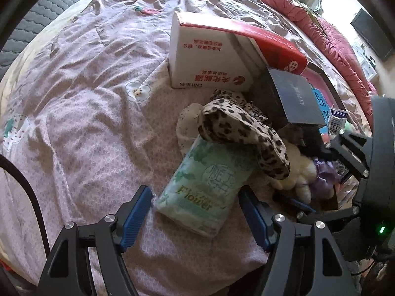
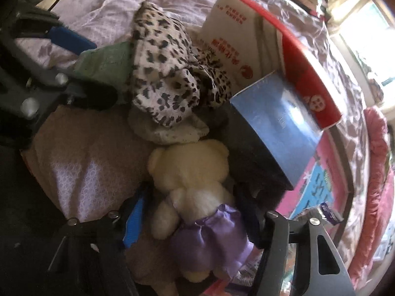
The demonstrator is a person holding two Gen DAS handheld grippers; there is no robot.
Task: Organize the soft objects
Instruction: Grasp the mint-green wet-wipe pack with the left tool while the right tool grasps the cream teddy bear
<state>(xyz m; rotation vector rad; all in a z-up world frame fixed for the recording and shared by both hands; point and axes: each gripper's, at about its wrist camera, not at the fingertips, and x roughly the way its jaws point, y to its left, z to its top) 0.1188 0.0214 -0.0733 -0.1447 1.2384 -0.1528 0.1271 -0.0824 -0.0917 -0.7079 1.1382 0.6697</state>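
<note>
A green tissue pack [image 1: 202, 187] lies on the bed between the fingers of my left gripper [image 1: 195, 212], which is open around its near end. A leopard-print cloth [image 1: 237, 130] drapes over the pack's far end; it also shows in the right wrist view [image 2: 165, 74]. A cream teddy bear with a purple skirt [image 2: 195, 192] lies between the fingers of my right gripper [image 2: 195, 222], whose jaws stand at its sides; whether they press it I cannot tell. The bear shows in the left wrist view [image 1: 301, 172], beside the right gripper.
A white and red carton [image 1: 212, 56] stands on the bed behind the pile. A blue-grey box [image 1: 298, 98] leans against it over a pink tray [image 2: 318, 180]. A white speckled cloth [image 2: 172, 130] lies under the leopard cloth. A red quilt [image 1: 340, 37] lies at the far right.
</note>
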